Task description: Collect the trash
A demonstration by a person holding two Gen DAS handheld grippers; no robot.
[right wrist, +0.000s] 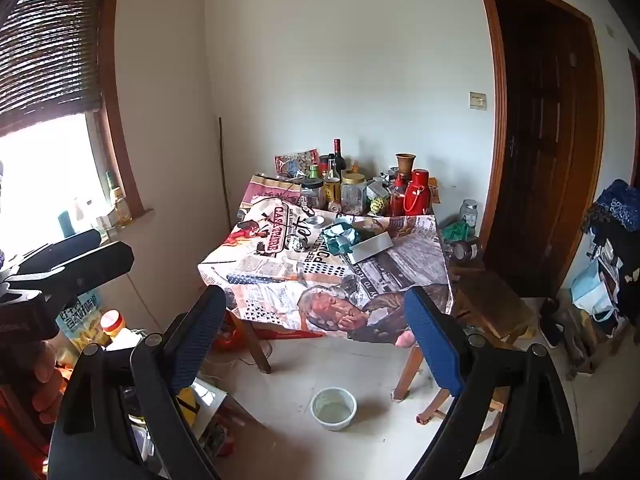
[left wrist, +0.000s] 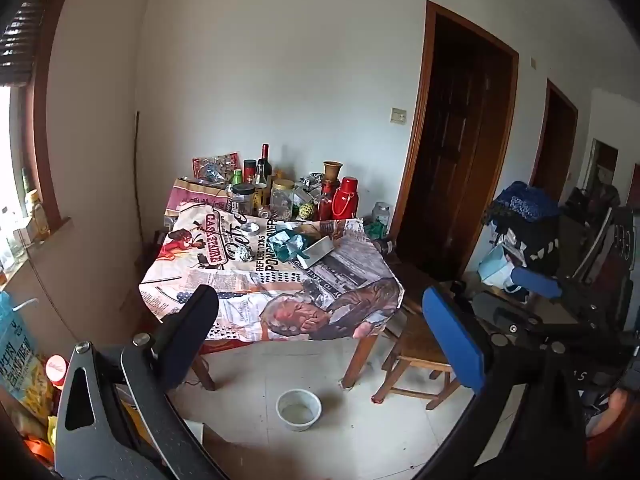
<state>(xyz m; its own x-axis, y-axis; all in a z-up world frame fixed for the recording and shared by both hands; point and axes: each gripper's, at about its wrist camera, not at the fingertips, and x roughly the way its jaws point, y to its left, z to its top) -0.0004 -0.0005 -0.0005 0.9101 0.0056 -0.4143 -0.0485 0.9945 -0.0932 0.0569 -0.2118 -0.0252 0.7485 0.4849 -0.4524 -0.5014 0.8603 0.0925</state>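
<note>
A table with a printed newspaper-style cloth (left wrist: 248,304) (right wrist: 280,272) stands ahead against the wall. On it lie a crumpled teal wrapper (left wrist: 286,244) (right wrist: 340,236), a small crumpled foil ball (left wrist: 243,255) (right wrist: 297,243) and a flat grey box (left wrist: 316,253) (right wrist: 372,247). My left gripper (left wrist: 320,332) is open and empty, well short of the table. My right gripper (right wrist: 316,344) is open and empty, also short of the table. The right gripper shows in the left wrist view (left wrist: 536,284), and the left gripper in the right wrist view (right wrist: 76,256).
Jars, bottles and red flasks (left wrist: 344,200) (right wrist: 416,194) crowd the table's back. A white bowl (left wrist: 299,409) (right wrist: 334,408) sits on the tiled floor. A wooden stool (left wrist: 416,356) (right wrist: 488,300) stands right of the table. Bags and clutter lie at the left (left wrist: 20,360).
</note>
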